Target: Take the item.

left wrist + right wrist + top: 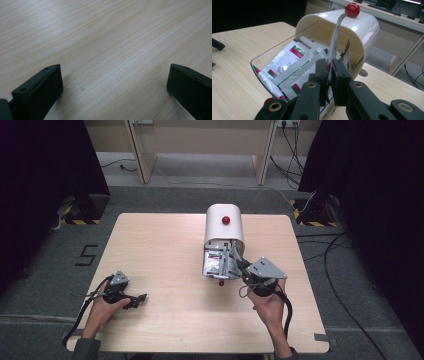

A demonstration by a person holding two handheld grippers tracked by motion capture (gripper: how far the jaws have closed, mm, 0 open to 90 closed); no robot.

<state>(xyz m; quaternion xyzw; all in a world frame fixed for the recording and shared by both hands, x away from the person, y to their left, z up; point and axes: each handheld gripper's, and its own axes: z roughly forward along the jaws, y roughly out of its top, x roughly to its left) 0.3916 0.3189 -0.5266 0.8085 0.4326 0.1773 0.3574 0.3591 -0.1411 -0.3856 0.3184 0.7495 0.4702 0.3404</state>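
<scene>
From the high view, a light wooden table point(165, 270) carries a cream, round-topped container point(223, 227) with a red knob point(226, 220) on its top, standing a little right of the table's middle. Its clear front flap point(216, 265) hangs open toward the person, and white packets with red and green print lie on it. The right tool point(239, 262), held in the right hand point(267, 307), reaches into that open front from the near right. The left tool point(140, 298) lies low near the table's front left edge in the left hand point(102, 307), well apart from the container.

In the left gripper view, the left tool point(113, 85) has its two black jaws spread wide, with bare wood grain of the table point(107, 37) between them and nothing held.

In the right gripper view, the right tool point(331, 75) has its jaws pressed together on a thin packet point(334, 42) standing upright on edge; the packet rises from between the pads up to the container's point(362, 27) arched roof, just below the red knob point(352, 10). It is pinched at the mouth of the container, above the clear flap point(262, 62). More packets point(292, 62) lie flat on the flap to the left of the jaws, overlapping one another. A second red knob point(268, 100) shows at the flap's lower edge.
</scene>
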